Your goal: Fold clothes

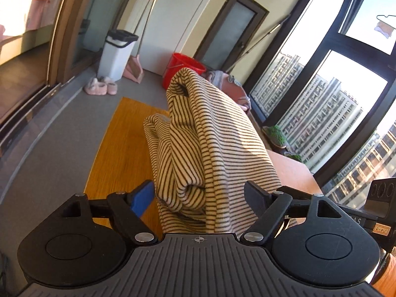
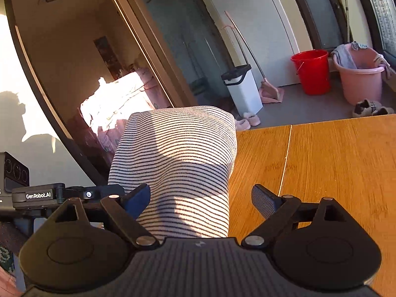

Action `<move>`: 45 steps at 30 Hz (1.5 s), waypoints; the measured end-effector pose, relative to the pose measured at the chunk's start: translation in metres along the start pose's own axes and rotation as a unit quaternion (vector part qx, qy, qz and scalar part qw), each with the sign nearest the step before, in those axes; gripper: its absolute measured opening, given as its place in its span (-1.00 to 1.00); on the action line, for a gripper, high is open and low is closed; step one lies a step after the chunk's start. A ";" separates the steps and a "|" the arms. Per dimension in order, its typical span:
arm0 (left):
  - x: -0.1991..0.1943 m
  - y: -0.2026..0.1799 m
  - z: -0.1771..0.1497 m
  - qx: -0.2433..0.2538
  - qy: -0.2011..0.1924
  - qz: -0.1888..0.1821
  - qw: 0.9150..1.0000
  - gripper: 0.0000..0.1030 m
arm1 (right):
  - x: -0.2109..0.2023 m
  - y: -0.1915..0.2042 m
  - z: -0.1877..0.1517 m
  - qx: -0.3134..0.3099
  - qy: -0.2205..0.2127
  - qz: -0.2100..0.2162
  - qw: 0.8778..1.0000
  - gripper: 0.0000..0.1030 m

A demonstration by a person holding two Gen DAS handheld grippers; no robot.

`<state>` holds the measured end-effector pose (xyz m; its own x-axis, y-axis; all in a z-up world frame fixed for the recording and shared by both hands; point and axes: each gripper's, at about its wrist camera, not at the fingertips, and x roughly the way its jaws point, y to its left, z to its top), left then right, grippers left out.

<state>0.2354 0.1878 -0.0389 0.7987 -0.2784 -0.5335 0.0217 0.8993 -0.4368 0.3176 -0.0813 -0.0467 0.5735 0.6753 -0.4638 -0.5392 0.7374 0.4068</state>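
left claw [image 1: 200,195]: jaws spread wide; blue finger [image 1: 142,198] on 1 side, black finger [image 1: 256,196] on the other; cloth bunched in the gap, neither pad pressing on it.
right claw [image 2: 201,200]: jaws spread wide as well; blue finger [image 2: 136,201] just at the cloth's edge, black finger [image 2: 266,201] well clear over bare wood; no squeeze visible.
striped cloth [image 1: 198,133]: cream with thin dark stripes, heaped in soft folds on the wooden table [image 1: 118,148], reaching from right in front of the left claw toward the far end; in the right view [image 2: 178,163] a smooth rounded hump at the table's left side, sun and shadow across it.
table, right view [image 2: 321,173]: bare yellow-brown wood with 1 pale seam running front to back, beside the cloth.
floor beyond: red bucket [image 2: 311,71], pink tub [image 2: 358,79] with cloths over its rim, white bin [image 2: 243,89] with black lid, pink dustpan [image 2: 271,92], pink slippers [image 1: 100,87].
window side, left view: dark frames [image 1: 319,57], tall apartment blocks outside, small green plant [image 1: 274,133] on the sill.
other claw's body: partly visible at the edge of each view.
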 end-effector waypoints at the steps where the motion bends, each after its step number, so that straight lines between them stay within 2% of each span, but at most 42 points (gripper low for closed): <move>1: -0.008 -0.006 -0.007 0.006 -0.007 0.004 1.000 0.84 | -0.007 0.003 -0.004 -0.014 0.000 -0.007 1.000 0.95; 2: -0.016 -0.012 -0.015 0.011 -0.012 0.008 1.000 0.87 | -0.014 0.008 -0.010 -0.032 0.000 -0.016 0.999 1.00; 6: -0.035 -0.037 -0.050 0.033 -0.025 0.031 0.999 0.91 | -0.042 0.025 -0.034 -0.092 0.002 -0.049 0.995 1.00; 9: -0.044 -0.056 -0.074 0.050 -0.043 0.073 0.995 0.95 | -0.062 0.034 -0.050 -0.110 0.002 -0.062 0.992 1.00; 12: -0.047 -0.072 -0.099 0.068 -0.038 0.112 0.991 1.00 | -0.080 0.047 -0.067 -0.143 -0.009 -0.088 0.986 1.00; 15: -0.060 -0.087 -0.111 0.068 -0.047 0.133 0.988 1.00 | -0.089 0.056 -0.083 -0.164 0.016 -0.106 0.981 1.00; 18: -0.069 -0.100 -0.122 0.083 -0.044 0.158 0.983 1.00 | -0.098 0.060 -0.093 -0.136 0.035 -0.132 0.981 1.00; 22: -0.067 -0.113 -0.130 0.096 -0.002 0.191 0.977 1.00 | -0.103 0.051 -0.097 -0.087 0.043 -0.167 0.981 1.00; 24: -0.065 -0.113 -0.132 0.095 0.017 0.198 0.975 1.00 | -0.105 0.046 -0.097 -0.068 0.040 -0.170 0.982 1.00; 27: -0.060 -0.119 -0.133 0.123 0.029 0.220 0.967 1.00 | -0.105 0.043 -0.097 -0.060 0.039 -0.171 0.983 1.00; 45: -0.057 -0.115 -0.136 0.116 0.024 0.216 0.969 1.00 | -0.104 0.041 -0.100 -0.064 0.041 -0.165 0.983 1.00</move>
<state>0.1062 0.0540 -0.0565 0.7349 0.1317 -0.6652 -0.1699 0.9854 0.0074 0.1740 -0.1229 -0.0608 0.6815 0.3928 -0.6175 -0.4085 0.9043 0.1244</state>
